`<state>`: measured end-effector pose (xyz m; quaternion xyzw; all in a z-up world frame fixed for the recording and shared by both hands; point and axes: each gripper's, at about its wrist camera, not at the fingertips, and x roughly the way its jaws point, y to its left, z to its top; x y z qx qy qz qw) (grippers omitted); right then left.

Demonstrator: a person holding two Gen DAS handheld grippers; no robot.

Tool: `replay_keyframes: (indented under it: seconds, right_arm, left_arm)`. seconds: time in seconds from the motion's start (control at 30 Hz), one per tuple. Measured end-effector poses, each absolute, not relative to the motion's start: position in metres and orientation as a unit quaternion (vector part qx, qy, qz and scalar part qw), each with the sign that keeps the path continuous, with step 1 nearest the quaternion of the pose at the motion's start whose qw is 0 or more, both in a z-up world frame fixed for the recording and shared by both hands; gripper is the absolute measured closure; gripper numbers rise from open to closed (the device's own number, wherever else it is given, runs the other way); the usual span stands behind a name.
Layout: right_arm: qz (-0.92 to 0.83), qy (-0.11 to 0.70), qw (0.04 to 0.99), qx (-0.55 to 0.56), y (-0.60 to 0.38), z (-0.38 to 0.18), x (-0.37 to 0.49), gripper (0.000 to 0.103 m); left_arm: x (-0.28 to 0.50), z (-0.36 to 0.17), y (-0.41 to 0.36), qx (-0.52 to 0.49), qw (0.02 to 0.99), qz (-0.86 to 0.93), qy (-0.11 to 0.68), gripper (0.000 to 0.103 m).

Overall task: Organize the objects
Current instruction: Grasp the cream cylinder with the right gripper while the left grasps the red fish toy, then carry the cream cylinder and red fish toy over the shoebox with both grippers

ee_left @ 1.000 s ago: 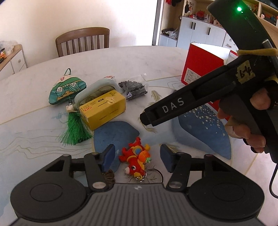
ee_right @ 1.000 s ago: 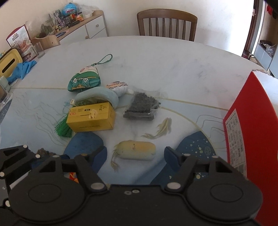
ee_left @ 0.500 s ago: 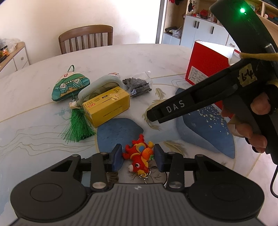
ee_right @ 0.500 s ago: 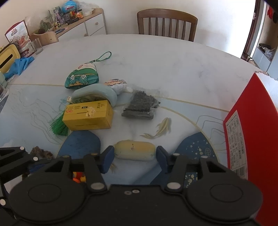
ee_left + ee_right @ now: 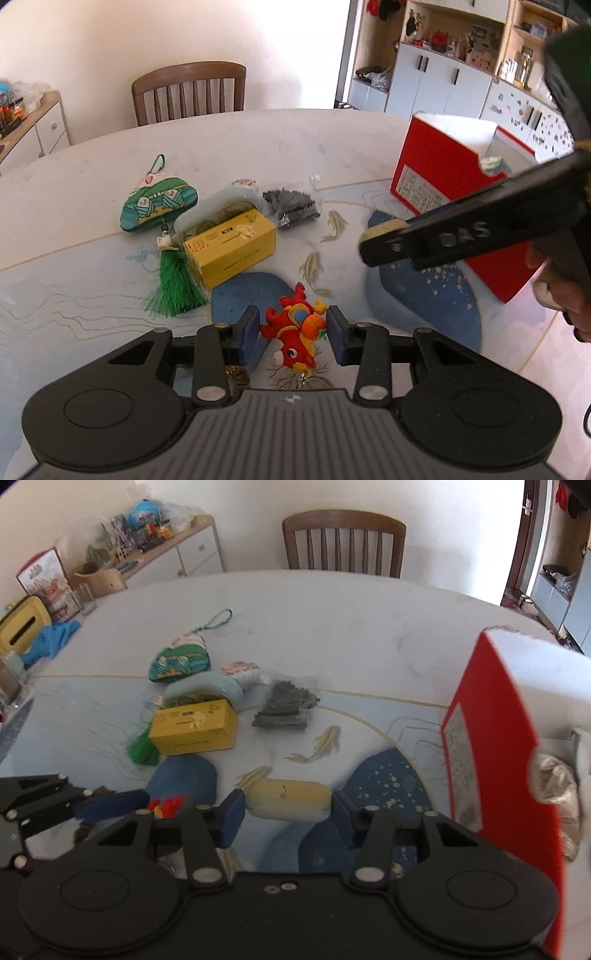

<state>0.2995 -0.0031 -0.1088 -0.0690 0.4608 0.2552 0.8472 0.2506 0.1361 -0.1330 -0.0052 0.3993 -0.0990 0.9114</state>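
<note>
Both tools are clamped, each on one small item, which looks like the start of carrying them to the red box [image 5: 439,184] standing open-topped at the desk's [image 5: 258,140] right side. The left tool [image 5: 291,330] has its blue pads pressed on either flank of the red toy [image 5: 295,332], gripping it across the body while it sits low over the desk; its jaws have just been closing onto it. The right tool [image 5: 288,805] holds the yellow capsule [image 5: 290,799] end to end, the pads squeezing its rounded tips, and its jaws have likewise just closed on it. Gripping lengthwise probably keeps the smooth capsule from rolling out sideways.

Both tools point steeply down and forward over the desk. In the left view the right tool's long black body crosses the frame above the desk, a hand [image 5: 554,291] wrapped round its handle, with the capsule's end showing at its tip just short of the box.

The yellow carton [image 5: 231,251], green pouch [image 5: 159,205], tassel [image 5: 173,286] and dark packet [image 5: 291,203] lie clustered mid-desk, not yet sorted
</note>
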Motion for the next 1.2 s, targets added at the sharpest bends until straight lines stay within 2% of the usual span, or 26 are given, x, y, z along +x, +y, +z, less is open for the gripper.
replay_keyframes:
  seconds: [0.27, 0.63, 0.83, 1.2]
  right_arm:
    - [0.271, 0.444, 0.852, -0.056, -0.030, -0.067, 0.283, 0.054]
    - [0.289, 0.402, 0.867, -0.054, -0.076, -0.014, 0.265, 0.054]
    - [0.286, 0.389, 0.874, -0.053, -0.108, -0.003, 0.267, 0.054]
    - [0.264, 0.380, 0.885, -0.053, -0.177, -0.002, 0.283, 0.054]
  left_arm:
    - [0.246, -0.099, 0.138, -0.042, 0.909, -0.097, 0.404, 0.064]
    - [0.253, -0.045, 0.118, -0.036, 0.909, -0.101, 0.403, 0.064]
    - [0.260, -0.017, 0.087, -0.025, 0.915, -0.120, 0.384, 0.064]
    - [0.281, 0.002, 0.016, -0.003, 0.916, -0.136, 0.377, 0.064]
